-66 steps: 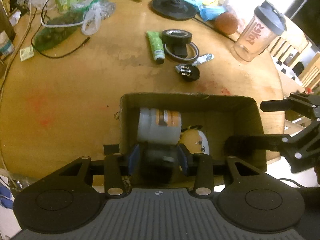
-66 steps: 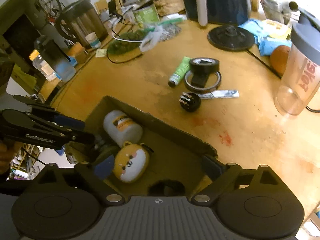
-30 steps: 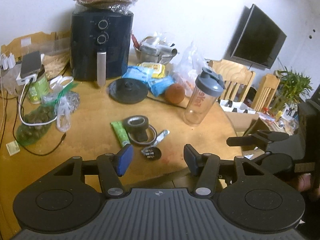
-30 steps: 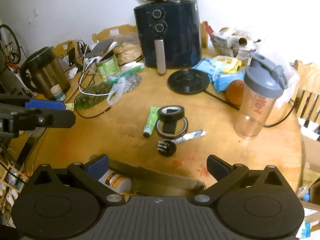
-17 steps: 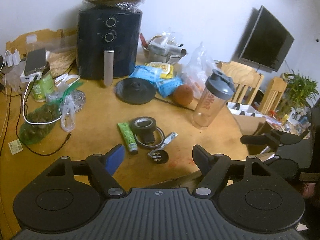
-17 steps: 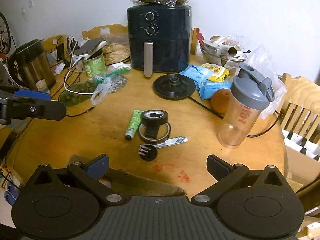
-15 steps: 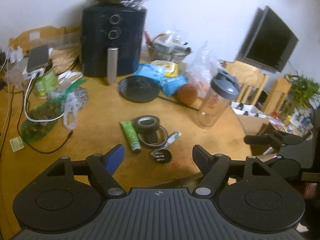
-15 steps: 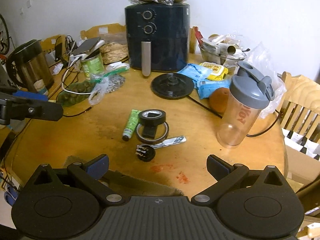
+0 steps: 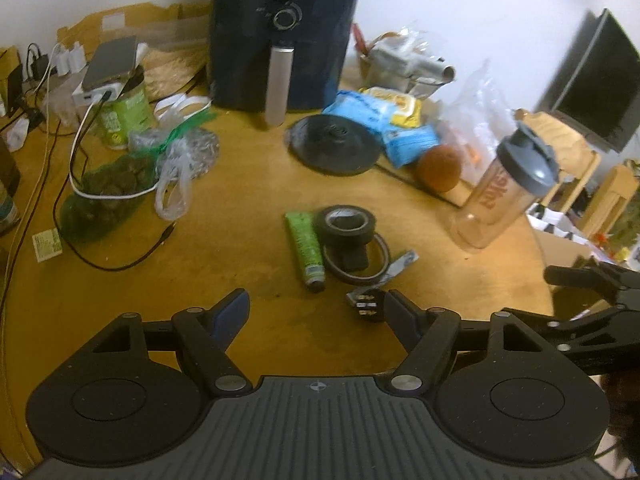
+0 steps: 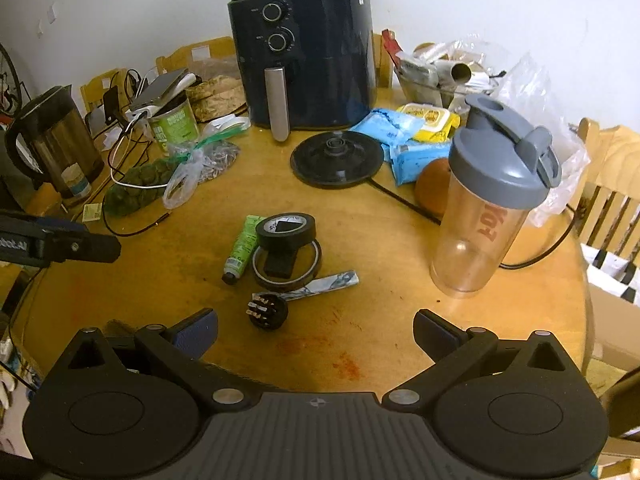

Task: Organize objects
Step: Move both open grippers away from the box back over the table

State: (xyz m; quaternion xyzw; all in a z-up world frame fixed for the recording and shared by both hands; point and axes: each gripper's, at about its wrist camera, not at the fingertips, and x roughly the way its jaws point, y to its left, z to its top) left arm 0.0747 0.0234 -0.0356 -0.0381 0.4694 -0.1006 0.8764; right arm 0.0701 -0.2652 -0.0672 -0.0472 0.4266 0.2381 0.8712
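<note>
Presently my left gripper [image 9: 318, 312] and right gripper [image 10: 316, 330] both stand wide apart, holding nothing, above the near edge of the table [image 10: 400, 280]. At mid-table the green tube [image 10: 242, 249] lies flat, long axis running away from me, dark cap nearest, touching the tape roll [image 10: 285, 234]. The plug [image 10: 267, 310] lies just nearer, prongs up.

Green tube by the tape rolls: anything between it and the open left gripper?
Nothing visible. Bare table lies between the left gripper and the green tube. The black tape roll sits against the tube's right side, the round plug nearer and right.
</note>
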